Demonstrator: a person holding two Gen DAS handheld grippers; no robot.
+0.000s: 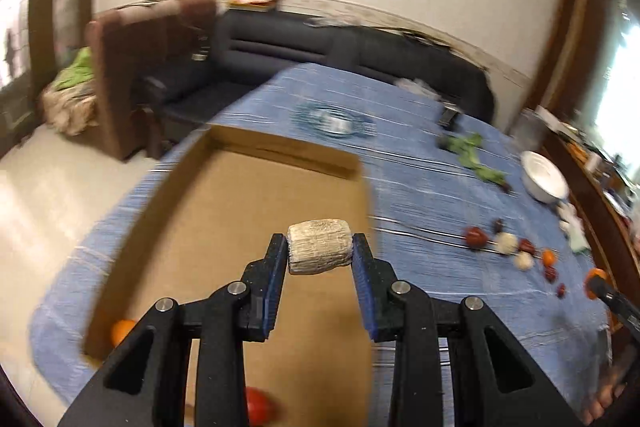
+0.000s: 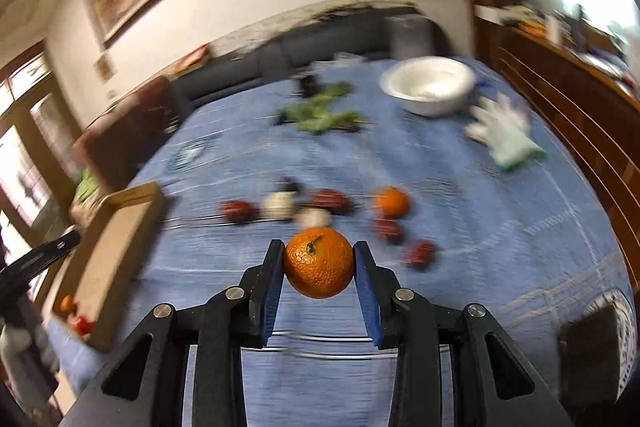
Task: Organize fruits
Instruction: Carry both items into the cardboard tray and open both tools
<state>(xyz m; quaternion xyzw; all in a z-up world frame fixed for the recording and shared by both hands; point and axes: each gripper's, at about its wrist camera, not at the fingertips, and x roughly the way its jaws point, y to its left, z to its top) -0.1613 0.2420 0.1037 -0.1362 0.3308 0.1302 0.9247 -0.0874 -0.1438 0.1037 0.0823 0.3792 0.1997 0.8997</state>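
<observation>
My left gripper (image 1: 320,247) is shut on a pale netted fruit (image 1: 319,246) and holds it above the open cardboard box (image 1: 224,195). An orange (image 1: 122,331) and a red fruit (image 1: 260,405) lie in the box near its close end. My right gripper (image 2: 319,263) is shut on an orange (image 2: 319,262) and holds it above the blue tablecloth (image 2: 480,227). Behind it lie loose fruits: dark red ones (image 2: 330,201), pale ones (image 2: 278,206) and another orange (image 2: 391,202). The box (image 2: 108,259) shows at the left in the right wrist view.
A white bowl (image 2: 430,85), a pale glove (image 2: 504,133) and green leaves (image 2: 320,115) lie at the far side of the table. A dark sofa (image 1: 320,55) and a brown chair (image 1: 148,67) stand beyond the table. A wooden cabinet (image 2: 580,115) runs along the right.
</observation>
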